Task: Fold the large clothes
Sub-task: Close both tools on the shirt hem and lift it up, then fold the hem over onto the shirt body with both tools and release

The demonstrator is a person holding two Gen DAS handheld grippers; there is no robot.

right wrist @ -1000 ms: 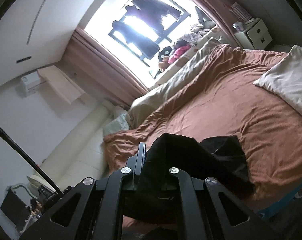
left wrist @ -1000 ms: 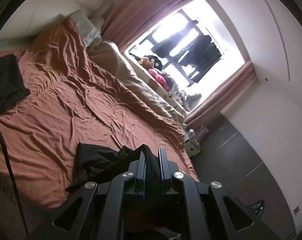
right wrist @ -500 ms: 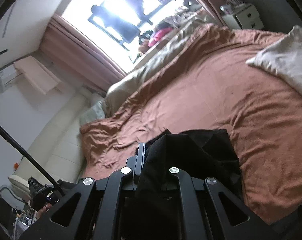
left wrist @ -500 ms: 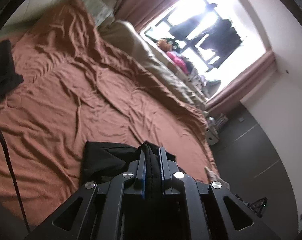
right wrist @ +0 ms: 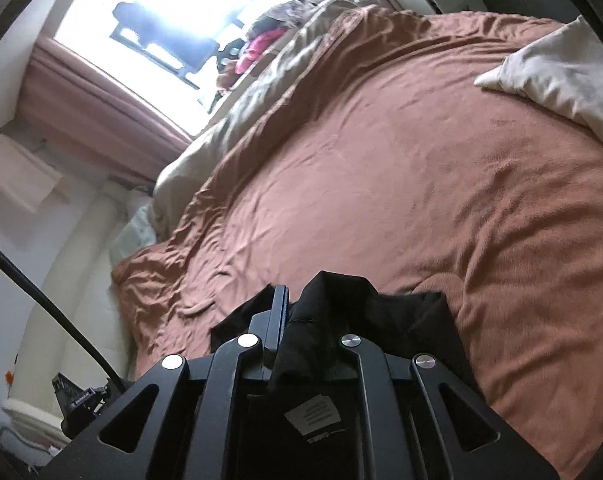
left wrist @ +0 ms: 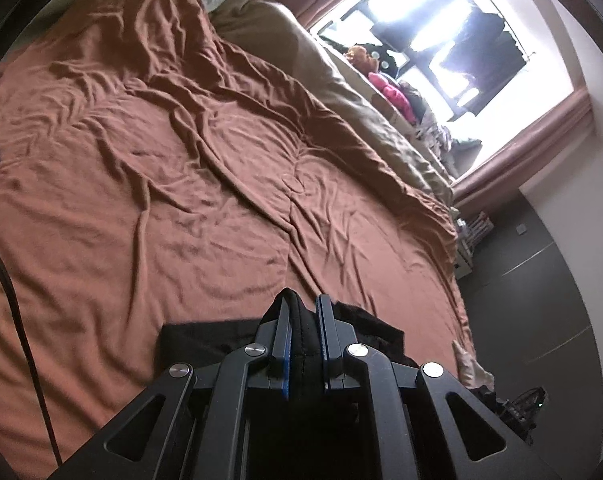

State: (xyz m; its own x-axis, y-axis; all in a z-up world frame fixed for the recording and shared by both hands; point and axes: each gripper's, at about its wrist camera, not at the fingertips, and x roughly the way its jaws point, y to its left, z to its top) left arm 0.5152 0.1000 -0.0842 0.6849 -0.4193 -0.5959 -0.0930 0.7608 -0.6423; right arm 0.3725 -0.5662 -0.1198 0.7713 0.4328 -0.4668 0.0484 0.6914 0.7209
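In the left wrist view, the left gripper has its jaws drawn narrow with a thick band of the black garment pinched between the blue-edged pads. Dark cloth spreads out to the left of the fingers and bunches in folds to their right, low over the near edge of the bed. The rust-brown bedspread beyond it is rumpled and bare across its middle. A beige duvet lies along the far side under the window, where a pink item and some soft toys sit on the sill. A black cable runs down the left edge of the view.

In the right wrist view, the right gripper is likewise clamped on the black garment, whose fabric rises in a peak over the right finger and hides it. A white care label shows on the cloth close to the camera. The garment falls away to the right onto the bedspread. A cream pillow rests at the far right of the bed, well apart from the garment.

As a judgement, the folding is at an early stage. Both grippers hold the garment near the bed's near edge, but it looks bunched, not flat, and no clean fold can be seen. It would seem that spreading it over the open bedspread and making the folds are both still to do.
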